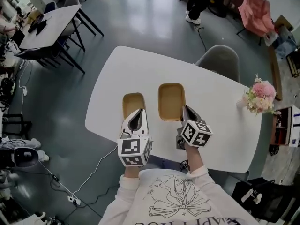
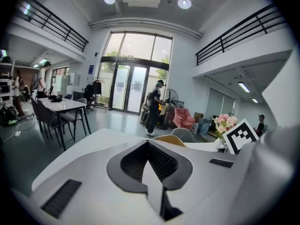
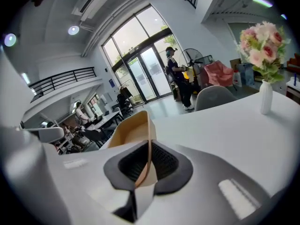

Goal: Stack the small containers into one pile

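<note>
Two tan, shallow, rounded-rectangle containers show over the white table (image 1: 220, 111) in the head view. The larger-looking one (image 1: 171, 102) is held at its near right rim by my right gripper (image 1: 184, 109). In the right gripper view its thin wall (image 3: 131, 132) runs between the dark pads, with the right gripper (image 3: 149, 146) shut on it. The smaller-looking container (image 1: 132, 102) lies just beyond my left gripper (image 1: 136, 114), whose tip overlaps its near rim. In the left gripper view the left gripper (image 2: 149, 145) has its jaws together with no tan wall between them. Only the other container (image 2: 171, 139) peeks past the tip there.
A vase of pink flowers (image 1: 259, 96) stands at the table's right end. A grey chair (image 1: 220, 60) is tucked in at the far side. A cable (image 1: 93, 172) trails on the floor to the left, and another table with chairs (image 1: 47, 25) stands at the far left.
</note>
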A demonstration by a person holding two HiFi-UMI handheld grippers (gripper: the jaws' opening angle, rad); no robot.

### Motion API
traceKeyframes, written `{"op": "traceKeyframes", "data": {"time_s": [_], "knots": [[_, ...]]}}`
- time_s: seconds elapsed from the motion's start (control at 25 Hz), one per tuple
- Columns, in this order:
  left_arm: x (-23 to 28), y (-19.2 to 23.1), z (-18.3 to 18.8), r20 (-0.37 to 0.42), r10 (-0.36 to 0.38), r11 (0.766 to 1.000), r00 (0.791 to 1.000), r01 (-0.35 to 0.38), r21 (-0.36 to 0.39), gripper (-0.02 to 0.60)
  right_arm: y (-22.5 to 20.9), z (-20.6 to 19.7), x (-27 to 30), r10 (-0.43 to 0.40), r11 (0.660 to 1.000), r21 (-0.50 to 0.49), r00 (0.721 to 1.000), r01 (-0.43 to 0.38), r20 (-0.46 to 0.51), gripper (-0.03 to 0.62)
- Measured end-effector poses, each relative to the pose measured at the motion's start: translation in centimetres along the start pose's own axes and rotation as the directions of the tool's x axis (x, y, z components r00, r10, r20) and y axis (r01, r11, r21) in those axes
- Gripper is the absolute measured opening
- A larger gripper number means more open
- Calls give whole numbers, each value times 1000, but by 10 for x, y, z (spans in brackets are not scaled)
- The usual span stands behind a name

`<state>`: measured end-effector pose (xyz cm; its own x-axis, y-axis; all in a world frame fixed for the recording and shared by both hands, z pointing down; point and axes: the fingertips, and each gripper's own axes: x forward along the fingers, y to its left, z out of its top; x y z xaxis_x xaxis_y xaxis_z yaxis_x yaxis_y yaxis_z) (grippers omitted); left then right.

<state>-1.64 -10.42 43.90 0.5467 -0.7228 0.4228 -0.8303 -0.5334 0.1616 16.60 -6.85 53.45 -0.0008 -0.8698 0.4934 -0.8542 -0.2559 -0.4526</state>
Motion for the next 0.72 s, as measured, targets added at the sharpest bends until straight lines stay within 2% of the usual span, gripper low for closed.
{"op": "traceKeyframes", "data": {"time_s": [0.32,0.52,0.72], "knots": [[-42,89,-2,28,186,980,982,-184,-71,6,98,-26,45,154,987,-43,985,-158,-84,31],[-59,124,-6,27,251,964,968,-247,-103,6,131,-50,61,173,983,-41,975,-180,-139,31],[-65,148,-10,12,274,955,962,-271,-118,6,149,-69,72,162,984,-41,971,-172,-178,31]]}}
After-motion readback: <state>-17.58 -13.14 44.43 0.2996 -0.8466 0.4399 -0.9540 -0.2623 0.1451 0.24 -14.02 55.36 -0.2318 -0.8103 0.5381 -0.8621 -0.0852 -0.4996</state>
